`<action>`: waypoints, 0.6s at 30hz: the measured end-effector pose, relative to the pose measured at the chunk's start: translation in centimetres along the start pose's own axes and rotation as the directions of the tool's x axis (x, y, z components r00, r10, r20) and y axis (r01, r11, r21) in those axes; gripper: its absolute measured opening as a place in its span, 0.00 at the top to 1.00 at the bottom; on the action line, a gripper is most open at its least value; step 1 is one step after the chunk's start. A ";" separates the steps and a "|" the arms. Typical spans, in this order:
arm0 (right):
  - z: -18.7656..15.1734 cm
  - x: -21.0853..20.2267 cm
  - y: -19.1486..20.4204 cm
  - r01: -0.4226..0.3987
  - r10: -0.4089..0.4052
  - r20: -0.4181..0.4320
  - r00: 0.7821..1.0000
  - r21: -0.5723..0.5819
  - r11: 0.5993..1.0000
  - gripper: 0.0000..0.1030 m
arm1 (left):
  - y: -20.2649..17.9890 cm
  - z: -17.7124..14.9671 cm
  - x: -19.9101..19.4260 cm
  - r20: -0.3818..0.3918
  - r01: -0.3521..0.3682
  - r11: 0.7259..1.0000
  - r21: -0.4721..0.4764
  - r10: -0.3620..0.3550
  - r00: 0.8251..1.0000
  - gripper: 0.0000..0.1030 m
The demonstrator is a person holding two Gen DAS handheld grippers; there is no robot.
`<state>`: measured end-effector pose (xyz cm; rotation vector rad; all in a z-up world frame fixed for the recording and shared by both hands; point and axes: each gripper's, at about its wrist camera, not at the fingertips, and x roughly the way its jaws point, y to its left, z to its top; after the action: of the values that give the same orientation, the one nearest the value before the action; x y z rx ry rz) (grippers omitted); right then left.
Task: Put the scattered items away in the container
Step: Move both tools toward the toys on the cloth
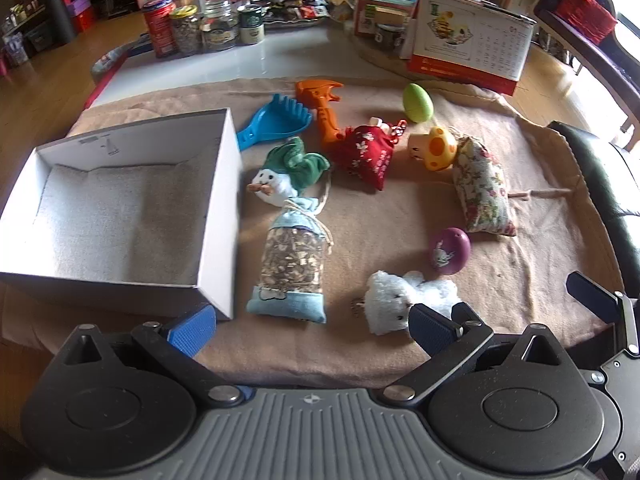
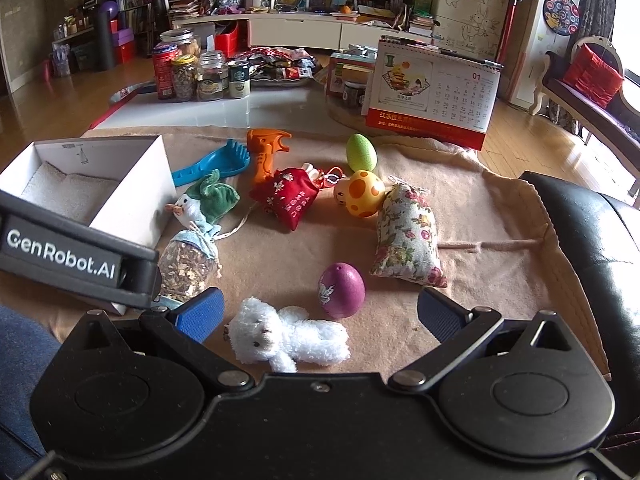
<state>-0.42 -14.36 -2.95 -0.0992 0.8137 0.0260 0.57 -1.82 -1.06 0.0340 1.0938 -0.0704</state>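
A: Which do we take first? Nothing is in the box (image 1: 120,216) yet, as far as we can see.

B: The bear (image 2: 286,336), we'd say. It lies just ahead of our right gripper (image 2: 320,316), between the two fingers and a little toward the left one, not touching either.

A: And its long axis?

B: Crosswise to our reach, head toward the left finger, legs toward the right one. Closing now would squeeze it end to end, so we judge the wrist should roll, or we pinch the belly from above.

A: Are both grippers free?

B: Yes. Both stand wide apart with nothing in them. Our left gripper (image 1: 312,328) has the bear just past its right finger, while the sachet (image 1: 290,264) lies dead ahead between its fingers, pointing away from us.

A: So the left takes the sachet?

B: Likely. The box sits just beyond the left finger, to its left, touching or nearly touching the sachet.
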 end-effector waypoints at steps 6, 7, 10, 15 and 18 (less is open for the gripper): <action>-0.2 0.2 -2.0 0.020 -0.020 -0.001 1.000 0.033 0.999 0.03 | -1.9 1.3 0.1 -0.005 0.039 0.999 0.025 -0.039 0.999 0.01; -0.2 0.1 -2.4 0.025 -0.025 -0.002 1.000 0.038 0.999 0.03 | -2.2 1.7 0.0 0.001 0.044 0.999 0.026 -0.044 0.999 0.01; -0.3 0.1 -3.8 0.046 -0.045 -0.004 0.999 0.058 0.997 0.03 | -3.1 3.5 -0.9 0.052 0.035 0.999 0.014 -0.035 0.998 0.01; -0.5 -0.2 -6.6 0.083 -0.083 -0.004 0.997 0.110 0.990 0.03 | -4.4 6.9 -2.8 0.177 0.032 0.999 -0.032 -0.026 0.984 0.01; -0.6 -0.3 -7.9 0.107 -0.108 -0.006 0.994 0.130 0.986 0.03 | -5.2 8.6 -3.3 0.225 0.107 0.993 -0.038 -0.096 0.970 0.01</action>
<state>-0.54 -22.31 -2.49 -0.0196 0.8060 -0.1289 6.26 -7.43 5.83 -0.0741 0.8713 -0.1355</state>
